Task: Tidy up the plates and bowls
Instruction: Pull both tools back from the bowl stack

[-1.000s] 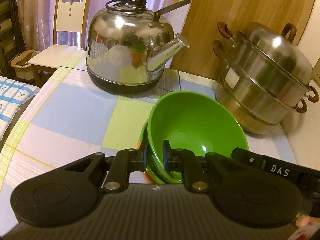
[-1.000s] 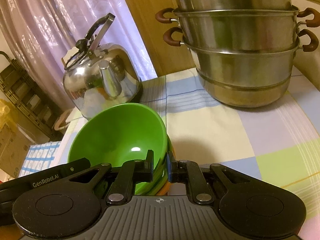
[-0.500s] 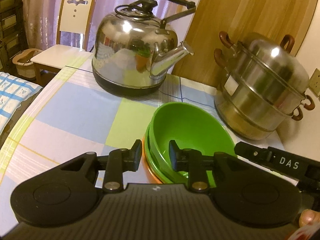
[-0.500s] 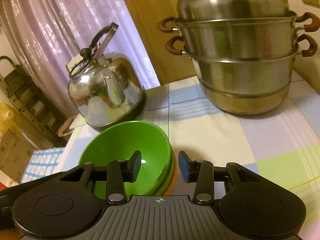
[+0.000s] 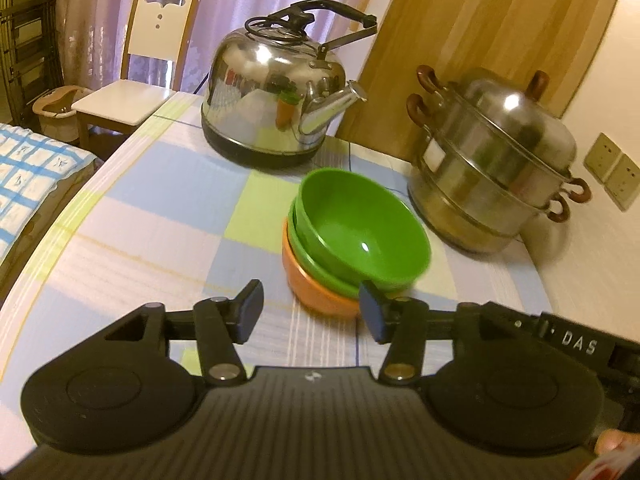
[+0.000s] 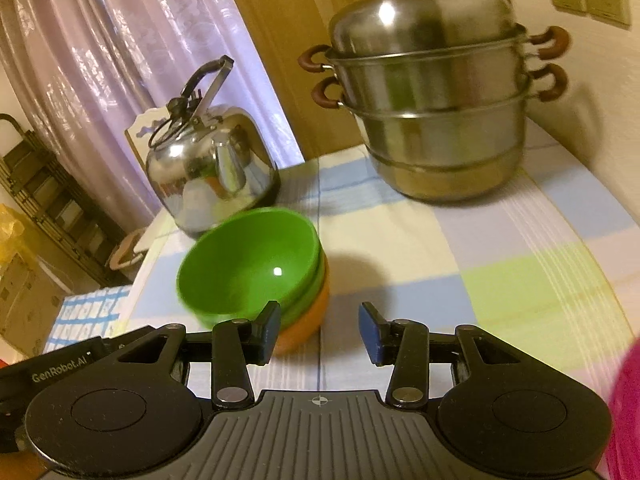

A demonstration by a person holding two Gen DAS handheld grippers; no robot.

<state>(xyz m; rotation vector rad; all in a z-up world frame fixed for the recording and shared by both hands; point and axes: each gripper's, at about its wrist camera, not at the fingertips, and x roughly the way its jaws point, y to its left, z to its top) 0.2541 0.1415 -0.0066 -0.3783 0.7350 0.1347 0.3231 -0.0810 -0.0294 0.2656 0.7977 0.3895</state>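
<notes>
Three bowls are nested on the checked tablecloth [image 5: 160, 208]: a green bowl [image 5: 360, 232] on top, a second green one [image 5: 304, 252] under it, and an orange bowl [image 5: 312, 288] at the bottom. The stack also appears in the right wrist view, with the green bowl [image 6: 248, 260] over the orange bowl [image 6: 308, 320]. My left gripper [image 5: 311, 310] hovers just short of the stack, its jaws opening with nothing held. My right gripper [image 6: 320, 326] sits to the right of the stack, its jaws also opening and holding nothing. Neither touches the bowls.
A steel kettle [image 5: 272, 108] stands behind the stack, and a tiered steel steamer pot [image 5: 492, 160] sits at the back right by the wall. A white chair [image 5: 132, 92] stands past the table's far left corner. Something pink [image 6: 624, 400] fills the right wrist view's lower right.
Both grippers were shut on opposite sides of the top green bowl's rim. They have let go, opened, and drawn back and up, and the bowl stays nested on the stack.
</notes>
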